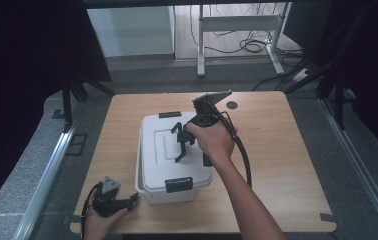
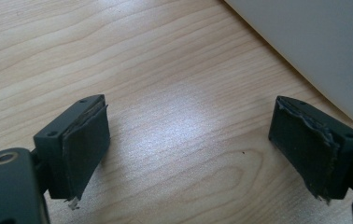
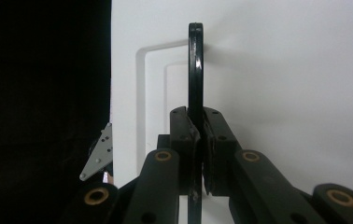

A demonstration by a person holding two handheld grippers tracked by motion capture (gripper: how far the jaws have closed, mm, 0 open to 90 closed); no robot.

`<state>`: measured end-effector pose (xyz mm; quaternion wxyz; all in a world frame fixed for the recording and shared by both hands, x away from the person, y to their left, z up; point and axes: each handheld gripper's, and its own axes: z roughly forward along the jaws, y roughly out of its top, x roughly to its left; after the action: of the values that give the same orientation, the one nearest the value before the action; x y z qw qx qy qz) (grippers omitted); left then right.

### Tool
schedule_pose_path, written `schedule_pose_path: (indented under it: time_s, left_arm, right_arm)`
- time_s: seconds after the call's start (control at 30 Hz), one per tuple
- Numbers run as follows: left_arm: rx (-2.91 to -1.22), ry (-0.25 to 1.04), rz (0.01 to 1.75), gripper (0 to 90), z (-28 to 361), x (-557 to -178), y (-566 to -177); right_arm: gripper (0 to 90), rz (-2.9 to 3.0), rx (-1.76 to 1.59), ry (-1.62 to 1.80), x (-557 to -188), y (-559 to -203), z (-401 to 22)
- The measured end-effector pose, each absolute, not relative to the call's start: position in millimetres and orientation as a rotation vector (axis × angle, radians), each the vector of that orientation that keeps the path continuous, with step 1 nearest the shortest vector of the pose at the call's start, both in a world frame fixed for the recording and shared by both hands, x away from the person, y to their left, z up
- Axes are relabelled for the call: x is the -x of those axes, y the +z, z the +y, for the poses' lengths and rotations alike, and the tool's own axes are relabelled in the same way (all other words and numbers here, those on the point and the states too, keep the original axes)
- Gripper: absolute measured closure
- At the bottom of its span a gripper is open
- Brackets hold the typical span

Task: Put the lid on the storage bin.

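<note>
Handle (image 3: 195,65): black carry handle, raised from the white storage box's lid (image 1: 163,150), mid-worktop (image 1: 287,165).
Right hand-held gripper (image 1: 183,142): I have it clamped tight on the handle.
Left hand-held gripper (image 2: 188,149): jaws wide apart, holding nothing, over bare wood beside the box.

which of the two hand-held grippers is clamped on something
The right hand-held gripper: its jaws are shut on the white box's raised black handle. The left hand-held gripper rests open over bare table, beside the box.
</note>
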<state>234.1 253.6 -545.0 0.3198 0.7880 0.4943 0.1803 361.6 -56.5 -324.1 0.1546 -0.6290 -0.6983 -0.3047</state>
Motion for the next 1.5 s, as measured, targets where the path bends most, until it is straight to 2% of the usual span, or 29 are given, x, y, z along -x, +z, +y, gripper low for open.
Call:
schedule_pose_path:
  time_s: [1.5]
  left_arm:
    - [-2.072, 0.473, 1.295, 12.4, 253, -234, -545]
  right_arm:
    - [83.9, -1.949, 1.859, -0.783, -376, -352, -19]
